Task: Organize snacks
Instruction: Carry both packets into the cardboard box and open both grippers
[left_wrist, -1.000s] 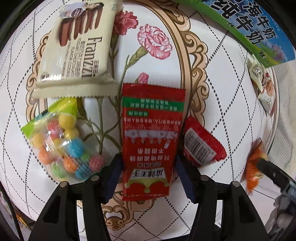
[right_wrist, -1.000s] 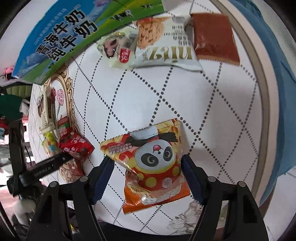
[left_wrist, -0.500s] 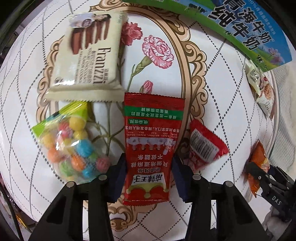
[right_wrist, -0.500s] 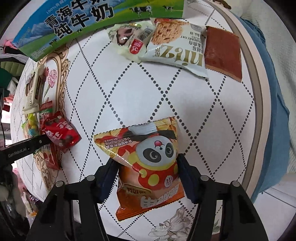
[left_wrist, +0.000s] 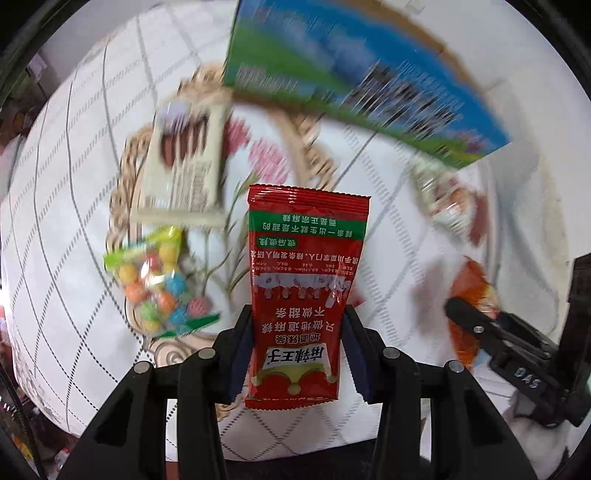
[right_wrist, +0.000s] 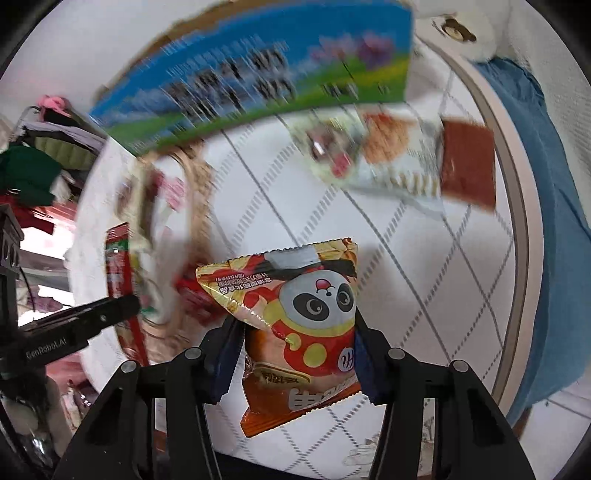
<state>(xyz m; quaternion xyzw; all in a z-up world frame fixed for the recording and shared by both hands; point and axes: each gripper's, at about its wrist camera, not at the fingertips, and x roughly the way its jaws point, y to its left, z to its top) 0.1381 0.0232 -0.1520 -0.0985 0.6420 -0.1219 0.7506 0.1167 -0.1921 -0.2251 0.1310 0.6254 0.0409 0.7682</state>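
My left gripper (left_wrist: 295, 332) is shut on a long red sachet (left_wrist: 306, 266) and holds it lifted above the white table (left_wrist: 66, 221). My right gripper (right_wrist: 293, 343) is shut on an orange panda snack bag (right_wrist: 306, 314), also lifted; it shows at the right of the left wrist view (left_wrist: 472, 291). On the table lie a cream wafer pack (left_wrist: 188, 162) and a bag of coloured candy balls (left_wrist: 155, 284). A blue-green milk carton box (left_wrist: 354, 85) stands at the back, and it also shows in the right wrist view (right_wrist: 258, 85).
At the back right of the table lie a small pale packet (right_wrist: 328, 147), a white oat-cookie pack (right_wrist: 391, 155) and a brown-red square packet (right_wrist: 467, 162). A small red packet (right_wrist: 192, 295) lies behind the panda bag. A blue cloth (right_wrist: 554, 221) hangs beyond the table rim.
Both grippers have closed on their packets and lifted them off the table, and both views now tilt up toward the milk box, with motion blur.
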